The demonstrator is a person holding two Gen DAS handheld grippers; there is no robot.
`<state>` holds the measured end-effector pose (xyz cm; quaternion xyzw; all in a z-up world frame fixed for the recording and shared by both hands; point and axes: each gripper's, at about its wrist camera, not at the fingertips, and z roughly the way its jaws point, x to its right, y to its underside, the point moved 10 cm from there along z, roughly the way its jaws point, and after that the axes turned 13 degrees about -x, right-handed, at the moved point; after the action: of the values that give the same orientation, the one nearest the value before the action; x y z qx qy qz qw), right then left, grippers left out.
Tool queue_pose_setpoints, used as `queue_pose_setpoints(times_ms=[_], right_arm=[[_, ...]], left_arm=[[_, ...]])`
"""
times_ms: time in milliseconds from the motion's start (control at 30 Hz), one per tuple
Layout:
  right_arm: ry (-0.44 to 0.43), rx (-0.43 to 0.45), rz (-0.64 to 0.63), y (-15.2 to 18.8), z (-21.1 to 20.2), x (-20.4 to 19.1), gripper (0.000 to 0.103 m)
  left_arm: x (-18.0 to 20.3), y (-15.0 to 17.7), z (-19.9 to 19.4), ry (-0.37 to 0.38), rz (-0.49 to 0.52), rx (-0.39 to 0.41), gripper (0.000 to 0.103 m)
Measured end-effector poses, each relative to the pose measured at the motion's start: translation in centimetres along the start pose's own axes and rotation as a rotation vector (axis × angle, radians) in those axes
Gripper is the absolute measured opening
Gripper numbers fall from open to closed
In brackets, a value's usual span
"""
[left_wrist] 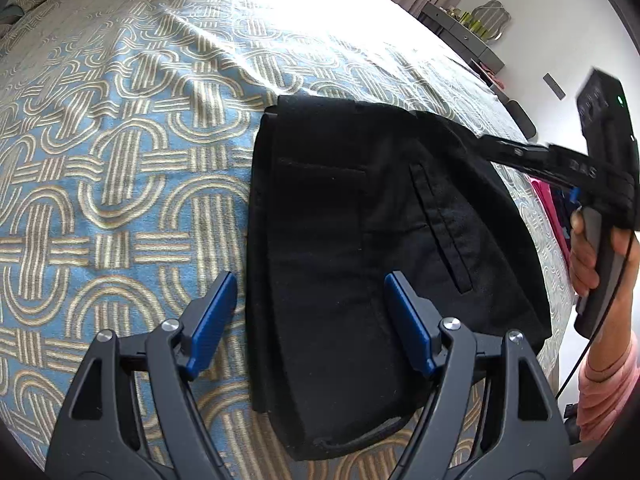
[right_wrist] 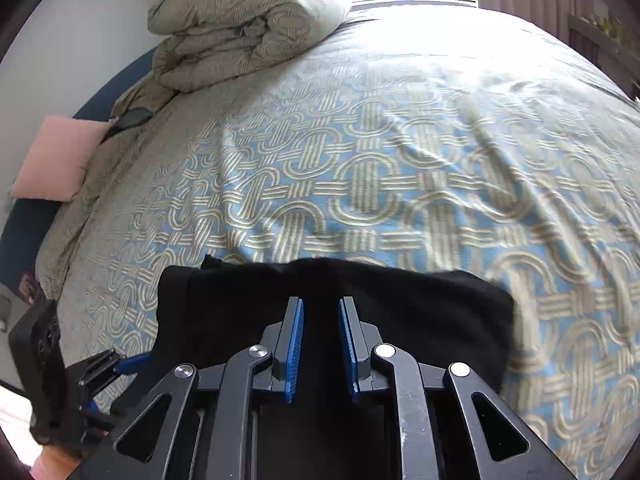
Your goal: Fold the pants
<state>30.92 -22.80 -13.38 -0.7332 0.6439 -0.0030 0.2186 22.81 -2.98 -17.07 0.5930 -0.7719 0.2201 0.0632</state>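
Black pants lie folded into a compact rectangle on the patterned bedspread, waistband and pockets facing up. My left gripper is open wide and empty, held over the near left edge of the pants. My right gripper is open with a narrow gap and empty, just above the near edge of the pants. In the left wrist view the right gripper reaches in from the right over the pants' far corner. The left gripper shows at lower left in the right wrist view.
A folded duvet sits at the head of the bed, with a pink pillow at the left edge. A dark shelf stands by the wall beyond the bed. Pink cloth lies off the bed's right side.
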Motion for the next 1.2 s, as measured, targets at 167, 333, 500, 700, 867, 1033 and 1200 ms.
queue_pose_setpoints(times_ms=[167, 333, 500, 700, 867, 1033, 1200], right_arm=[[-0.044, -0.002, 0.172, 5.9, -4.1, 6.1, 0.053], [-0.203, -0.056, 0.307, 11.2, -3.2, 8.4, 0.053], [-0.395, -0.066, 0.392, 12.5, -1.5, 7.6, 0.053], [-0.450, -0.093, 0.371, 10.8, 0.6, 6.4, 0.053], [-0.487, -0.082, 0.388, 10.0, 0.8, 6.4, 0.053], [-0.494, -0.074, 0.388, 10.1, 0.7, 6.3, 0.059], [-0.472, -0.085, 0.371, 9.7, 0.7, 5.2, 0.066]], left_arm=[[-0.4, 0.3, -0.4, 0.010, -0.017, -0.016, 0.076], [-0.4, 0.0, 0.0, 0.034, 0.004, -0.049, 0.076], [-0.3, -0.6, 0.2, 0.069, 0.018, -0.083, 0.071], [-0.1, -0.9, 0.2, 0.097, 0.024, -0.053, 0.048], [-0.5, -1.0, 0.5, 0.107, 0.012, -0.057, 0.056], [0.8, -1.4, 1.4, 0.083, 0.045, -0.051, 0.074], [2.9, -1.7, 2.8, -0.005, 0.141, -0.104, 0.095]])
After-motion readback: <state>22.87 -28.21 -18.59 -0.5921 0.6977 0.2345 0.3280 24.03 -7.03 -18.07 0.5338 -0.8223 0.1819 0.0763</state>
